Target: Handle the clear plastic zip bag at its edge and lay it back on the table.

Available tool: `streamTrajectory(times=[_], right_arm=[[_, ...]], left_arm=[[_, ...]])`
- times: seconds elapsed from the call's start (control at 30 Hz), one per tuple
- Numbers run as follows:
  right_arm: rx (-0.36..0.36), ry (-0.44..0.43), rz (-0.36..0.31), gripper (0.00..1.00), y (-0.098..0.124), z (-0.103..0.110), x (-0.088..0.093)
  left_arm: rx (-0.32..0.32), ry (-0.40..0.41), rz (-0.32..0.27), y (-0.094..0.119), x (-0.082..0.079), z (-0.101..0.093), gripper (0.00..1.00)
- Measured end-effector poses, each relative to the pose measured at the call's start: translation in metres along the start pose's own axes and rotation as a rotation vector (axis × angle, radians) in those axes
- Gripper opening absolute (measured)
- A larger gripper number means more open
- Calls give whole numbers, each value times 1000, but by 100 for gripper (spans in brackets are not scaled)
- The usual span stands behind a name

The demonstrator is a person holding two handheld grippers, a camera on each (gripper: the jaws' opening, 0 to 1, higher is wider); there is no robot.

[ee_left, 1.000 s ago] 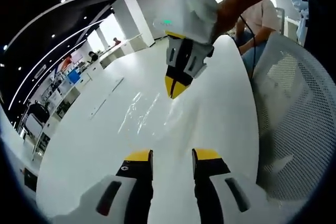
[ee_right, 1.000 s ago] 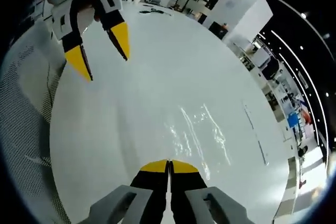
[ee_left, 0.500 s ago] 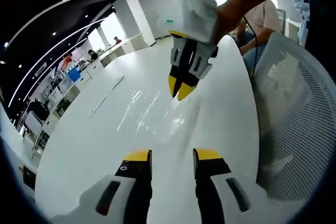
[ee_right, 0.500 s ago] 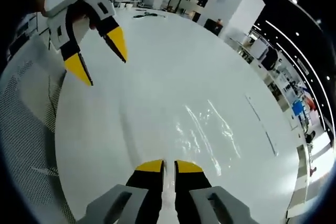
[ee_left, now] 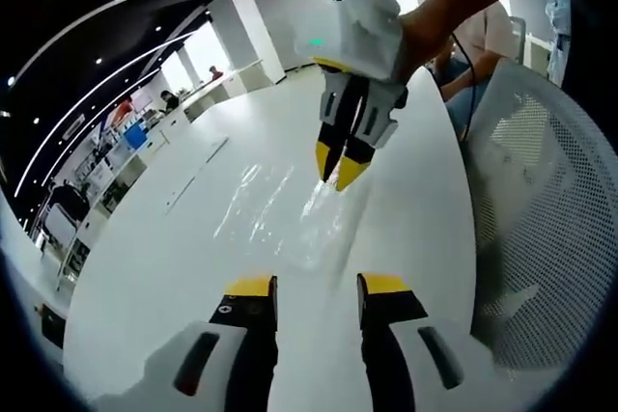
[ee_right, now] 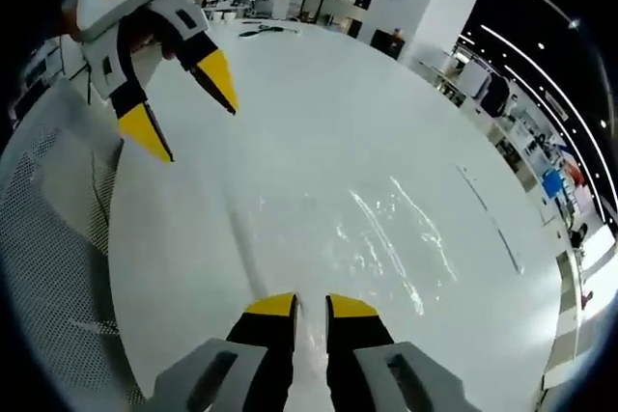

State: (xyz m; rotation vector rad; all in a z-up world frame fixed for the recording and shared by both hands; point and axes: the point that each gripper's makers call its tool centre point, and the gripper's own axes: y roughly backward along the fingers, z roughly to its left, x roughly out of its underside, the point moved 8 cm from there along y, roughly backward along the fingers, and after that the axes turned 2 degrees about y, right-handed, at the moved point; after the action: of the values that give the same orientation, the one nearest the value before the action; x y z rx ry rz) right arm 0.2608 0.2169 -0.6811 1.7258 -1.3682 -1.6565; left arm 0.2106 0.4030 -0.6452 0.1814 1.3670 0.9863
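the clear plastic zip bag [ee_left: 290, 214] lies flat on the glossy white table [ee_left: 174, 267], thin and crinkled, its wrinkles catching long streaks of light; in the right gripper view the bag [ee_right: 386, 248] spreads just ahead of that view's own jaws. the table is smooth and rounded at its end, with a white mesh chair [ee_left: 546, 209] close against its curved edge (the same perforated mesh shows beside the table's edge in the right gripper view).

the left hand-held gripper [ee_left: 312, 287] has its yellow-tipped jaws spread apart with bare table between them, holding nothing; in the right gripper view it [ee_right: 183, 94] hangs above the table near the edge, jaws wide. the right hand-held gripper [ee_right: 311, 306] shows a narrow gap between its yellow tips, which sit at the bag's near edge; whether film is between them cannot be told. in the left gripper view it [ee_left: 340, 166] points down at the bag's far edge, tips slightly parted.

beyond the bag the table runs wide and open.
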Motion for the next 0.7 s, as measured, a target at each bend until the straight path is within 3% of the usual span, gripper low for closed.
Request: streamTrajectory(times=[0.1,0.33,0.7], right_arm=[[-11,-24,-10,16,0,2,0],[-14,-37,-19,21,1,6,4],[24,-104,-99,29,16,4,6]], left_arm=[[1,3,5,1,1,-1,32],[0,14,8,2,2,-3,34],[-21,58,9,2,6,-3,44]])
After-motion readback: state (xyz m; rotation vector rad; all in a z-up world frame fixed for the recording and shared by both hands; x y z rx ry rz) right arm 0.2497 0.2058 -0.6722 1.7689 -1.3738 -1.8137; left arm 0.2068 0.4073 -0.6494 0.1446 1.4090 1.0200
